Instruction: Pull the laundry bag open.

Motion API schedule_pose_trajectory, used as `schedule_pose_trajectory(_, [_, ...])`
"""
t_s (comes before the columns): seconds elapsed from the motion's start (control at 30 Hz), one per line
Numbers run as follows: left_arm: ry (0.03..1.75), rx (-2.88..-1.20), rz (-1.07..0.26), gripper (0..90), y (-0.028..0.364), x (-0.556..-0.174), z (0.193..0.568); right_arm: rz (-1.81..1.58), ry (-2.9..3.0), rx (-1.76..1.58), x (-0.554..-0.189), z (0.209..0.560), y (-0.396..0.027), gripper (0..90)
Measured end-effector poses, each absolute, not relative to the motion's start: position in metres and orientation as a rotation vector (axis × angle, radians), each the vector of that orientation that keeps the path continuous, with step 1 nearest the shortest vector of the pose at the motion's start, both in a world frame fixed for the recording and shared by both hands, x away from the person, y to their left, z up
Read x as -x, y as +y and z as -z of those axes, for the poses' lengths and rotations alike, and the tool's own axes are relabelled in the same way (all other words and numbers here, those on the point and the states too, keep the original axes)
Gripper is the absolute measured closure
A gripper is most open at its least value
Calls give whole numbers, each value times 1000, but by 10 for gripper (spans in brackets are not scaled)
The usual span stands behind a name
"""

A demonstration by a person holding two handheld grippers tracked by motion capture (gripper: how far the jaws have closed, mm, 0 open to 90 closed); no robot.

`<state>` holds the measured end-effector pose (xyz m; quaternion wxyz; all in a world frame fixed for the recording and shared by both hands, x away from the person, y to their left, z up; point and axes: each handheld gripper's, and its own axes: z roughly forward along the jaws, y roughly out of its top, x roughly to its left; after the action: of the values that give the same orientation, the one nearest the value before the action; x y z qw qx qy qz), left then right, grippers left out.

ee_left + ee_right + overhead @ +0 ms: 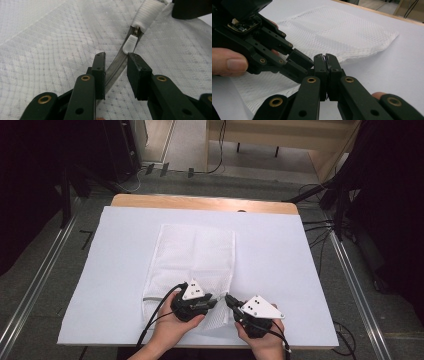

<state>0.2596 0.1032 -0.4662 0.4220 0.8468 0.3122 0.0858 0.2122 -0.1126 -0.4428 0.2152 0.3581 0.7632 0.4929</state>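
Mesh is what I see first: a white mesh laundry bag (pixel 195 265) lies flat on the white table cover (pixel 280 270), its long side running away from me, its near end under my two grippers at the table's front edge.

My left gripper (pixel 209 303) sits over the bag's near right corner, held from below by the left hand (pixel 172 330). In the left gripper view its jaws stand apart, one on each side of the grey zipper tape (pixel 117 68), which runs diagonally up between them. The white zipper pull (pixel 129 44) lies just beyond the right jaw's tip, touching or nearly touching it; I cannot tell which. Past the pull, the zipper runs into a white ribbed end cover (pixel 147 12).

My right gripper (pixel 231 300) comes in from the right, held by the right hand (pixel 262 340), its tips meeting the left gripper's tips at the bag's corner. In the right gripper view (pixel 326 62) its jaws are pressed together, with a thin dark sliver between them. Whether bag fabric is pinched there, I cannot tell. The left gripper's jaws (pixel 297 63) lie just beside them, over the mesh.
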Motion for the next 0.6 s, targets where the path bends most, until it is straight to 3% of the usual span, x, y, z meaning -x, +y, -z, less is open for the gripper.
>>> schedule_pose_trajectory(0.6, [770, -2086, -296, 708, 104, -255, 459, -1379, 2167, -960, -208, 445, -109, 900])
